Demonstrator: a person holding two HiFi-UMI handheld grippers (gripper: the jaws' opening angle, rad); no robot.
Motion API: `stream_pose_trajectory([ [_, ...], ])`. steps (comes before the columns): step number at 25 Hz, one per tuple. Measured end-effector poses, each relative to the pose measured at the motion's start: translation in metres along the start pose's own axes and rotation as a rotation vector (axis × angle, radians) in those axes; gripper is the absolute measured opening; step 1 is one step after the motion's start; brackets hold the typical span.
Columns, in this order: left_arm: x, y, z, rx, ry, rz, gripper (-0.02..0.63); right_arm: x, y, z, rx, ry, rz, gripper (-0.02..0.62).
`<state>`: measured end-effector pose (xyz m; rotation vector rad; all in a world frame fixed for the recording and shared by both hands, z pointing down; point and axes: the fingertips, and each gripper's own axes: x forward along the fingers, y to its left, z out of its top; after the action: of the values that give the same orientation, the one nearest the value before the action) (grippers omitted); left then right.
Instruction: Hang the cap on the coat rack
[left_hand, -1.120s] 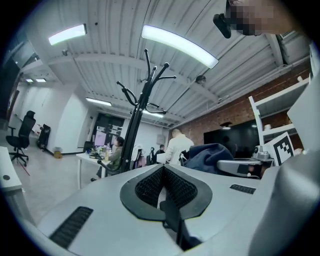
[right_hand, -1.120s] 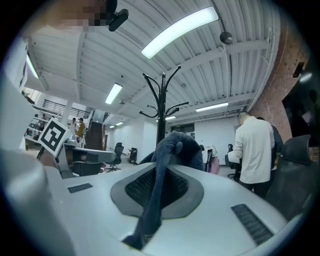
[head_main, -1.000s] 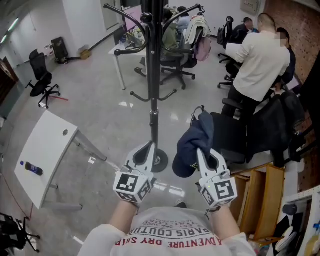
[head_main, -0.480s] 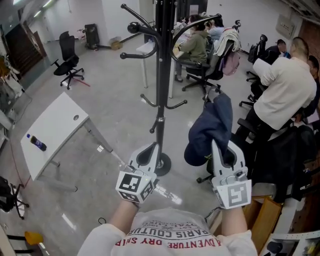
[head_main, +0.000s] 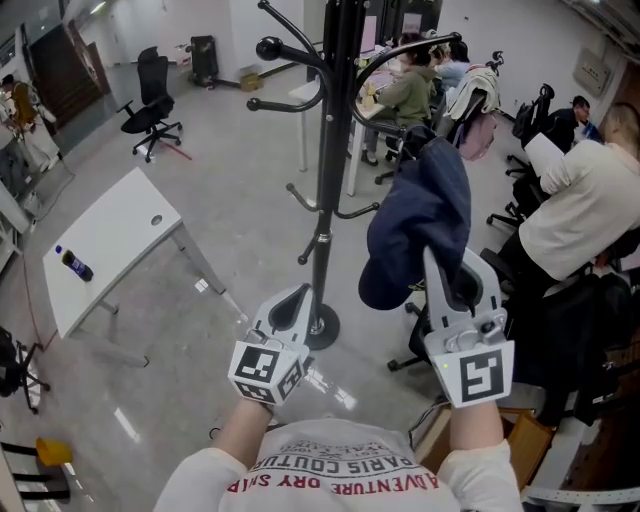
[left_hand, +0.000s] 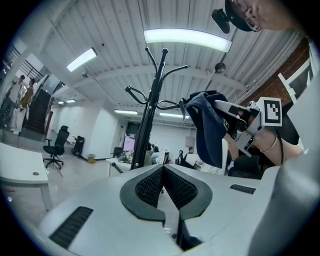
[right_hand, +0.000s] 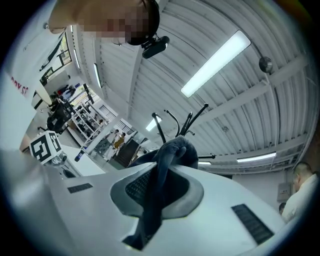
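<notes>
The black coat rack (head_main: 335, 150) stands straight ahead, its curved hooks (head_main: 290, 55) spreading near the top. A dark blue cap (head_main: 420, 215) hangs limp from my right gripper (head_main: 437, 262), which is shut on a fold of its fabric and held high, just right of the pole and below the upper hooks. In the right gripper view the cap (right_hand: 172, 150) bulges out between the jaws, with the hooks (right_hand: 185, 122) beyond it. My left gripper (head_main: 292, 305) is shut and holds nothing, low near the rack's base. The left gripper view shows the rack (left_hand: 150, 110) and the cap (left_hand: 207, 125).
A white table (head_main: 110, 235) with a dark bottle (head_main: 75, 266) stands at the left. Office chairs (head_main: 150, 100) stand farther back. People sit at desks behind the rack and at the right, one in a white shirt (head_main: 590, 200). A black chair is below my right gripper.
My right gripper has risen with the cap, from beside the rack's lower pole up toward its upper hooks. The left gripper has stayed near the base.
</notes>
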<state>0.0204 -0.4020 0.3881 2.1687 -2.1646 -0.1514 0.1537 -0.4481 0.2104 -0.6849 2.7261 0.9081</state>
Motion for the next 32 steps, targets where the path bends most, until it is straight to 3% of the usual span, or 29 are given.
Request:
stream_pose_trajectory([
  [14,-0.002,0.032,-0.010,-0.002,0.025,0.078,0.005,0.038,-0.014,-0.047,0.174,0.016,0.005,0.020],
  [24,-0.008,0.047,-0.015,-0.008,0.025,0.099,0.005,0.039,0.006,-0.093,0.251,0.098,0.003,0.020],
  [32,-0.002,0.043,-0.019,-0.019,0.031,0.103,0.005,0.059,0.014,-0.125,0.316,0.167,0.056,0.020],
])
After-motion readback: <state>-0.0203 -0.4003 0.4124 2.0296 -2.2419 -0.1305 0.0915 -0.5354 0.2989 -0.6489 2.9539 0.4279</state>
